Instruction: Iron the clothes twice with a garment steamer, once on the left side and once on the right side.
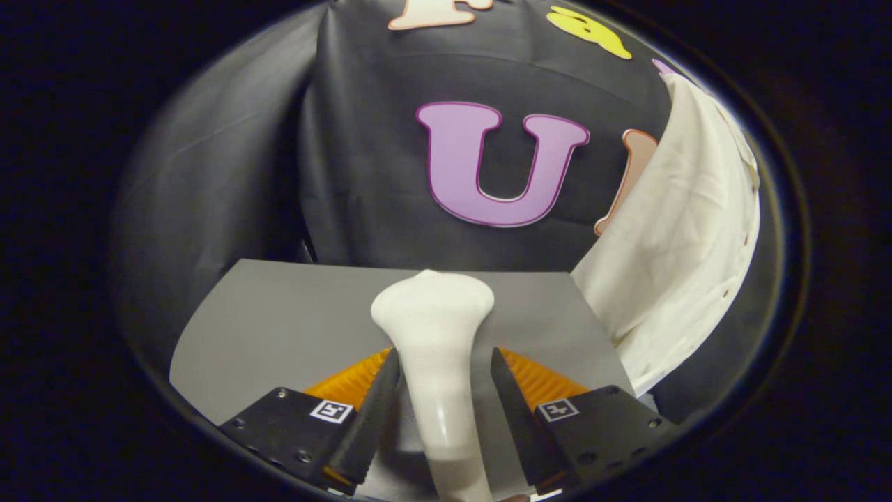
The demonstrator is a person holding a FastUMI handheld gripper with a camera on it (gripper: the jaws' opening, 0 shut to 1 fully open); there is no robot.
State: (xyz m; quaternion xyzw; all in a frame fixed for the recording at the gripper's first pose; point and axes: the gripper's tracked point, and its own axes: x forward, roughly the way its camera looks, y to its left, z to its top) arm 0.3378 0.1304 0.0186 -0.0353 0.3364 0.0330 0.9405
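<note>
gripper: gripper [446,369] wide, white plastic garment steamer [435,328] between fingers, apparently ungripped
progress: likely none; white hanging shirt [679,237] untouched, both passes left

The scene is dim overall, with soft, even light that seems to fall from above and in front. The brightest surfaces are the white steamer [433,328], rising between the fingers of the gripper [444,380], and the cream garment [686,230] at three o'clock; neither is blown out. The grey table [279,321] is evenly lit with only faint shadow. Darkness gathers at nine o'clock, where the cloth folds sink into shade. Fisheye distortion bends straight edges, strongest toward the rim. The steamer's handle at six o'clock is slightly soft.
</note>
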